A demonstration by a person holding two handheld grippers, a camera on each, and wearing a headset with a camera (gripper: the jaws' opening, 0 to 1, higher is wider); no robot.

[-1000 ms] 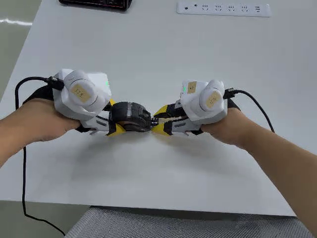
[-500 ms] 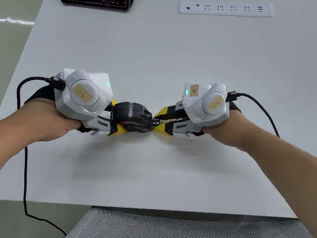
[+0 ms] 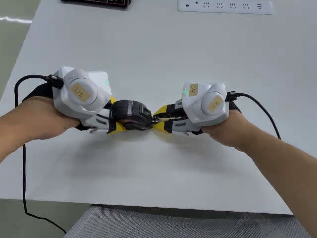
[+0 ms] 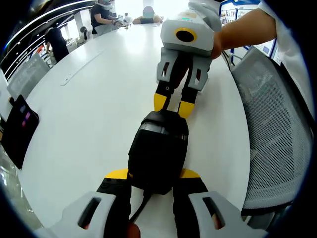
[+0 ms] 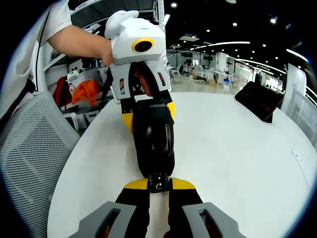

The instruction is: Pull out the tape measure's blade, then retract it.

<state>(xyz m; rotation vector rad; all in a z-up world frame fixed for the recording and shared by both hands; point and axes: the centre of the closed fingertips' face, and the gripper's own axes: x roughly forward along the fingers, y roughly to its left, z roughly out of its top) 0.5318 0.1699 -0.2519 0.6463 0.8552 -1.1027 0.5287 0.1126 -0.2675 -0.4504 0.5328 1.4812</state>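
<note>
Right gripper view puts the right gripper (image 5: 159, 188) nearest, its jaws drawn narrow onto the blade hook (image 5: 159, 181). Just beyond, the tape measure (image 5: 154, 141) sits low at the near part of the white table (image 5: 237, 148), its black case clamped in the left gripper (image 4: 154, 174). Compared with half a second ago, the right jaws have come in a little on the hook and sit a touch nearer the case, but nothing has been drawn out. By my judgement the pull is only about to begin. Farther off, a power strip (image 3: 225, 6) lies along the table's back edge.
</note>
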